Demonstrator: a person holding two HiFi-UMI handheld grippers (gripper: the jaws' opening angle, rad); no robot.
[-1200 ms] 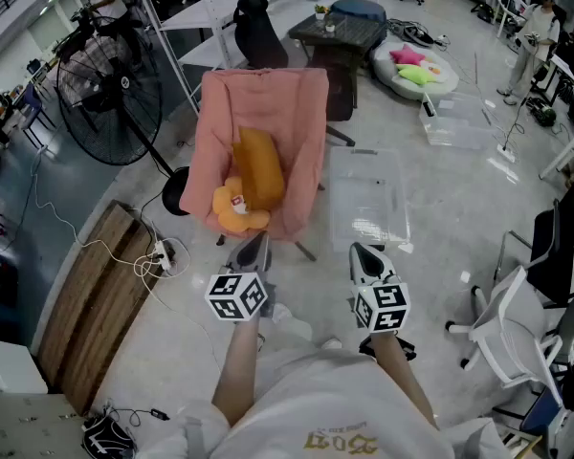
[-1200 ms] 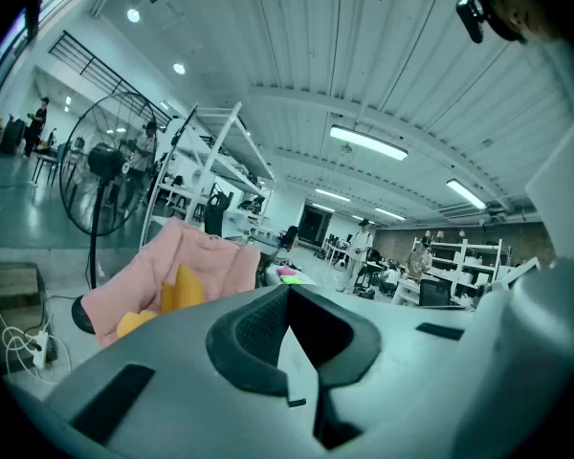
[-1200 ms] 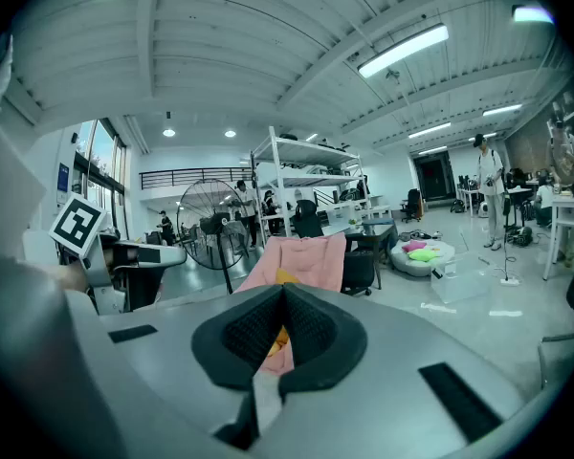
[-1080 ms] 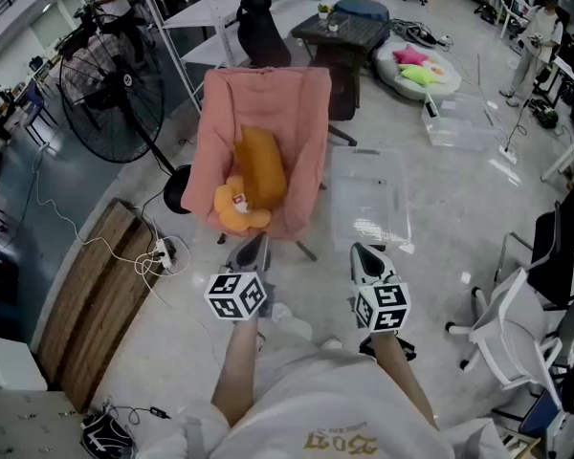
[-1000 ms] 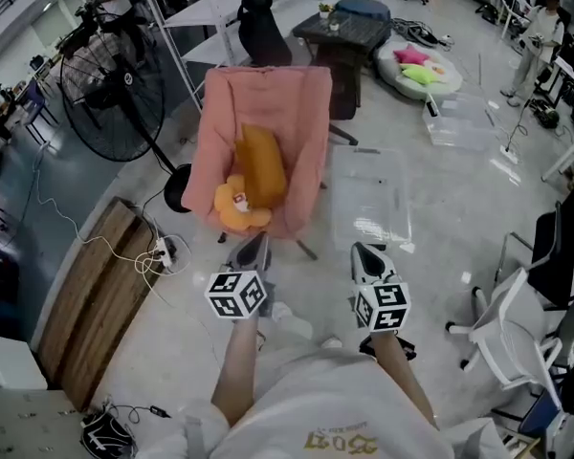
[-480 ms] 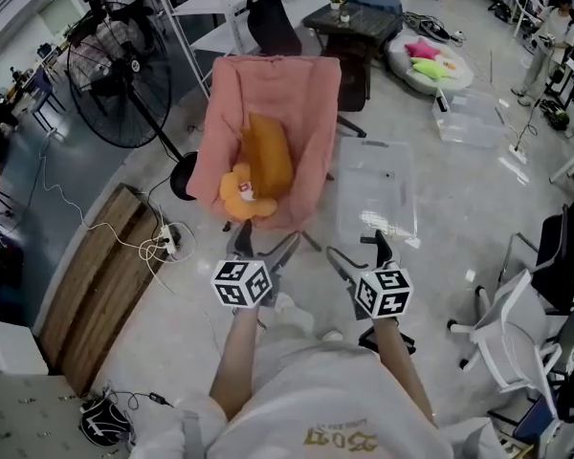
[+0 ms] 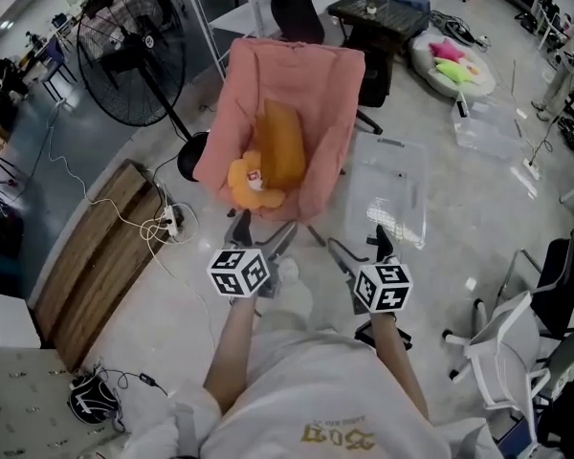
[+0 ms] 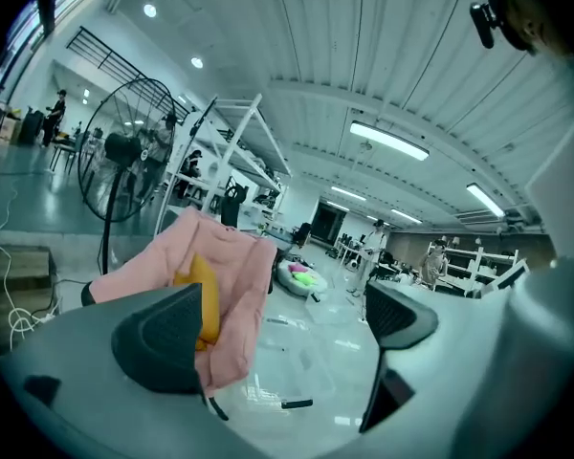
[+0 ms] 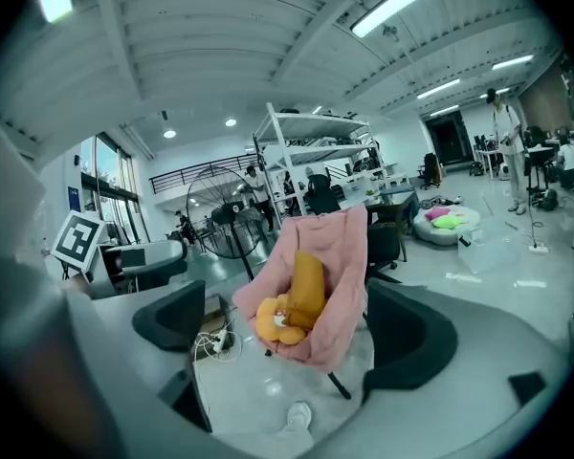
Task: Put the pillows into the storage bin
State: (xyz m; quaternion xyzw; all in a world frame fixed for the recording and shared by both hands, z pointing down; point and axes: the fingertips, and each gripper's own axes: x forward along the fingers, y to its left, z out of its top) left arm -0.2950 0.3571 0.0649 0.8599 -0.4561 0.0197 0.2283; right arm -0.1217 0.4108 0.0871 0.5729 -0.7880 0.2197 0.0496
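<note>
the right gripper view shows the orange plush pillows whole in the pink fabric chair, the left gripper view half hides them, while the outstretched left claw and right claw have just opened wide, empty.

Bright, even light is coming from ceiling tube lights. Glossy floor is throwing pale glare, shadows are falling soft. Fisheye is bending edges in all views; gripper-view corners are going dark. Nearest foreground in both gripper views is blurring, head view is reading sharp.
</note>
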